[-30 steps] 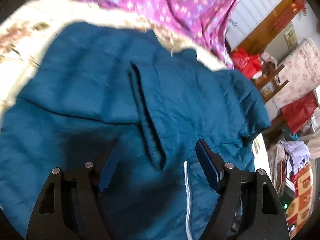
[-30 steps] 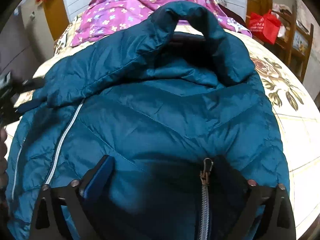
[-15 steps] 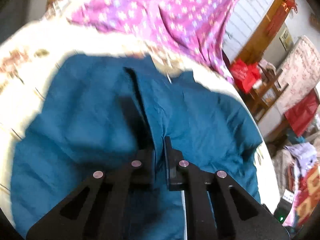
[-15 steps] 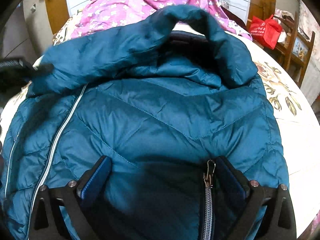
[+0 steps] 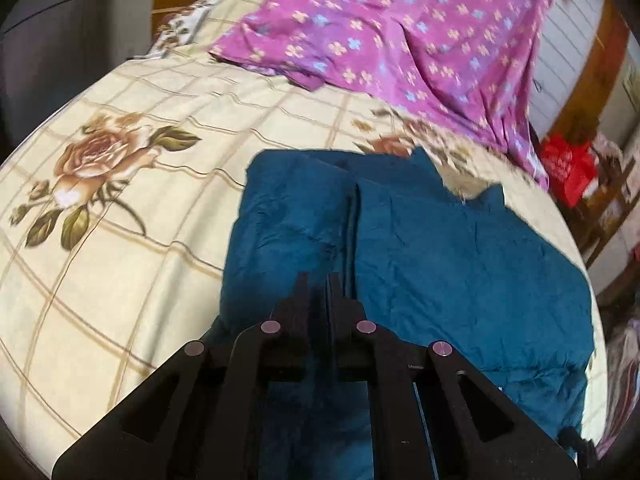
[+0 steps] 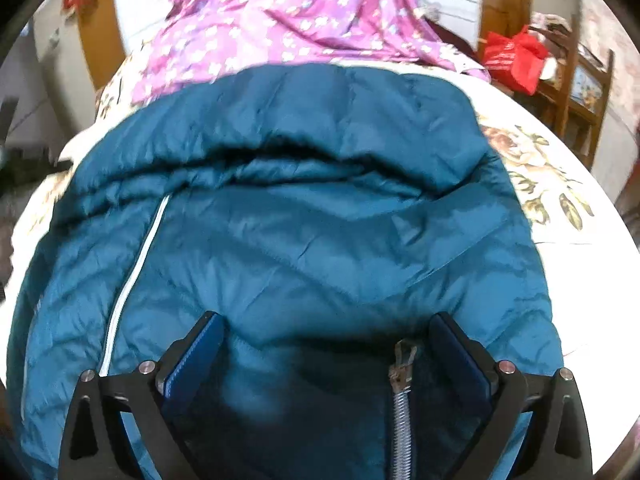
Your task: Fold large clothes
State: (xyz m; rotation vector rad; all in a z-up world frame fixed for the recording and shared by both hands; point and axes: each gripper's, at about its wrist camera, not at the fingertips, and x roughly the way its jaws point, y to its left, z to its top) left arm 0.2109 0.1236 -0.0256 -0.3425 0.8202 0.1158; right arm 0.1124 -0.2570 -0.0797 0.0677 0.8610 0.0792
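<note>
On floral bedsheet (image 5: 120, 216), teal jacket (image 6: 320, 232), left gripper (image 5: 320, 280) jaws pinching its fold, right gripper (image 6: 326, 340) jaws wide astride it.

The jacket (image 6: 320, 240) is quilted cloth with a slight sheen, creased and puffy – its zip (image 6: 401, 408) looks like dull metal, and a second zip line (image 6: 132, 280) is pale and smooth. The sheet (image 5: 120, 208) is matt printed cloth, lightly wrinkled. The purple cloth (image 5: 400, 28) looks thin and soft. Both grippers (image 5: 319, 280) (image 6: 328, 334) are matt black plastic – with shiny round metal pins (image 5: 270, 326). The shelf (image 6: 576, 88) is wood.
</note>
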